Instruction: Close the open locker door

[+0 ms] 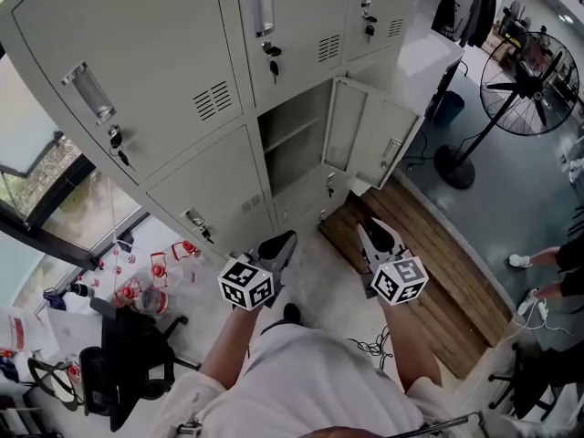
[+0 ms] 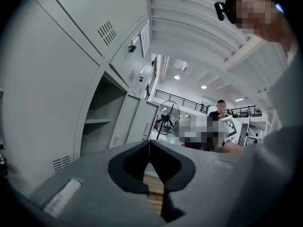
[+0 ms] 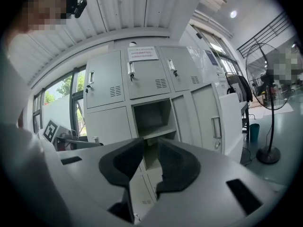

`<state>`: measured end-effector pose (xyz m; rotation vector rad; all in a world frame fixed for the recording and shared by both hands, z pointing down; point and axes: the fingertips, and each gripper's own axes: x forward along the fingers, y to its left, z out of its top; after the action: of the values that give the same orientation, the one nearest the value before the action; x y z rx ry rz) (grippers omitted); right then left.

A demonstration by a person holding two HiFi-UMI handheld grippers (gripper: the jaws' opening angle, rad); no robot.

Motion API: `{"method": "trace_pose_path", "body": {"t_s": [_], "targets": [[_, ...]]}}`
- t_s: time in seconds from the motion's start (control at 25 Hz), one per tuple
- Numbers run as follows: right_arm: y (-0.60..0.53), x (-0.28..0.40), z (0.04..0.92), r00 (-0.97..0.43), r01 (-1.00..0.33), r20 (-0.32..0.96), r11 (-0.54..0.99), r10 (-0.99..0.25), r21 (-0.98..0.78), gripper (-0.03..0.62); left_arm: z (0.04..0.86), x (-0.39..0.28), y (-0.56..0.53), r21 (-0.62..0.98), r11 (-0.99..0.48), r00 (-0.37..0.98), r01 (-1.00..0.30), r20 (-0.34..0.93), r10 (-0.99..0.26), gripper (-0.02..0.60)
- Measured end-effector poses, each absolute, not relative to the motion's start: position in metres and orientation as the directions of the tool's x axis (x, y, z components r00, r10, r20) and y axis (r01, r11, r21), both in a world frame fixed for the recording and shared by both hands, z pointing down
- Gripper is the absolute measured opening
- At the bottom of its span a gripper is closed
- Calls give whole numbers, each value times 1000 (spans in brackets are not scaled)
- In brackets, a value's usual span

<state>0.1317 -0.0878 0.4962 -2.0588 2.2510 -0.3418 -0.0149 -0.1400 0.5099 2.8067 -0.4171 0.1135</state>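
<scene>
In a bank of grey lockers, one compartment stands open, its door swung out to the right. Both grippers hang in front of and below it, well apart from the door. My left gripper is shut with nothing in it; its tips meet in the left gripper view, where the open compartment and door lie ahead. My right gripper is open and empty. The right gripper view shows a gap between its jaws, with the compartment and door beyond.
A wooden platform lies under the right gripper. A floor fan stands at the far right. An office chair and red-capped bottles sit at the lower left. A person's legs show at the right edge.
</scene>
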Motion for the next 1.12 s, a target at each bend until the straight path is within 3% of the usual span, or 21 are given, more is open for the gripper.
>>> {"method": "trace_pose_path", "body": {"t_s": [0.56, 1.12], "targets": [[-129, 156, 507, -27, -971, 118, -2, -993, -240, 81, 517, 16, -195, 292, -930, 972, -223, 141, -189, 15], [-153, 239, 509, -79, -974, 142, 47, -987, -220, 84, 515, 96, -209, 305, -917, 965, -258, 130, -228, 15]]}}
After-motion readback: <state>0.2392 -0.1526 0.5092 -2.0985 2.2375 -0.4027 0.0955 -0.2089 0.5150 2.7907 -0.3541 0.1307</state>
